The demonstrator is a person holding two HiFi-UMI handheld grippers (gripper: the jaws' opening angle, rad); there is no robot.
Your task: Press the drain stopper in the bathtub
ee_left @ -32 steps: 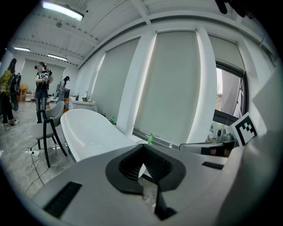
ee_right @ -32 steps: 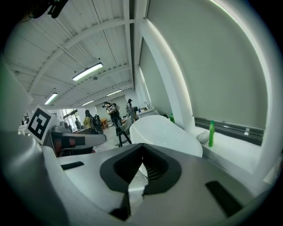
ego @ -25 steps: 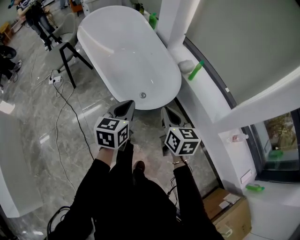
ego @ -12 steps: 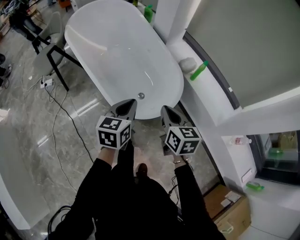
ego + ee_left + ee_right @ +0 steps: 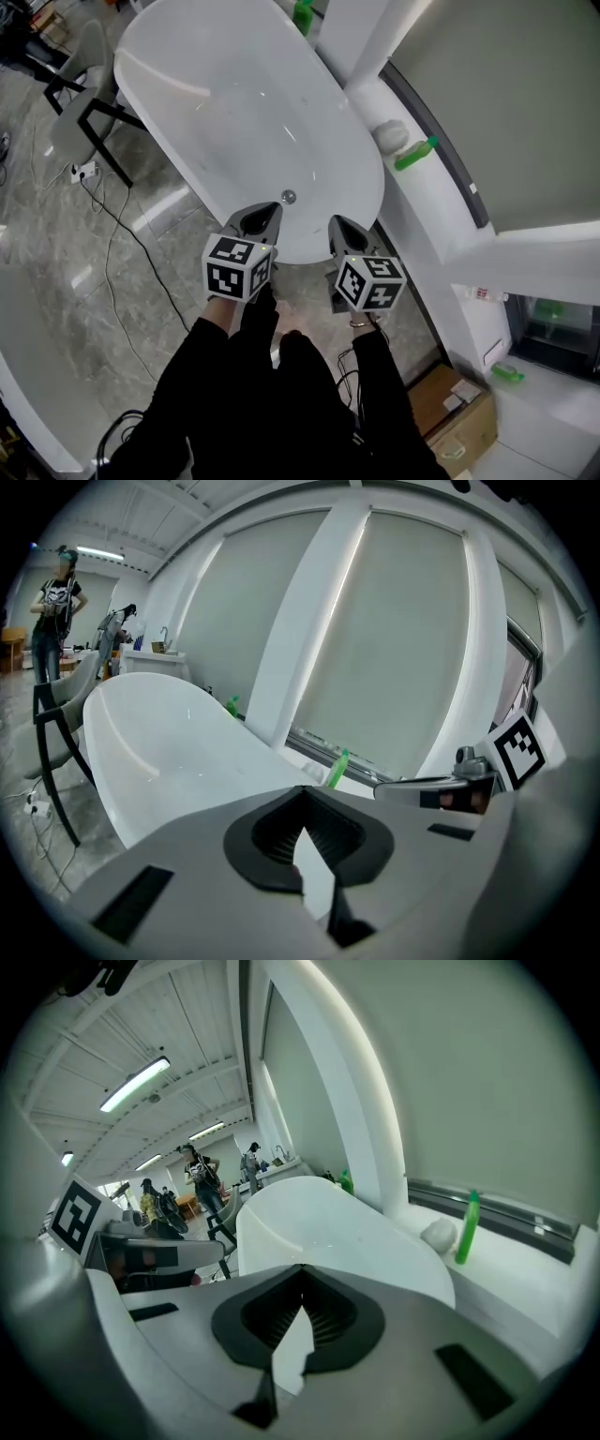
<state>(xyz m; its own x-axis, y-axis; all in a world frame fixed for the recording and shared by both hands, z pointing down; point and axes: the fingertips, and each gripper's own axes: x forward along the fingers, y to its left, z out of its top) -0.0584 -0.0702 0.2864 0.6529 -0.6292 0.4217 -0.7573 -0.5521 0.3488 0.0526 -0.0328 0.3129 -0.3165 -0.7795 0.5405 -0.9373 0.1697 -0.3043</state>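
The drain stopper [image 5: 288,197] lies in the bathtub [image 5: 216,103], just ahead of and between the left gripper [image 5: 262,218] and the right gripper [image 5: 341,230]. Both grippers' fingers [image 5: 187,855] are pressed together, empty.

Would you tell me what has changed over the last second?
The left gripper and right gripper advanced to the near rim of the white oval bathtub, the left nearing the round metal drain stopper. Nothing was gripped or released; both are shut and empty, the stopper untouched.

The far end of the bathtub [image 5: 202,103] is cut by the head view's top edge; the drain stopper [image 5: 289,197] is too small to judge.
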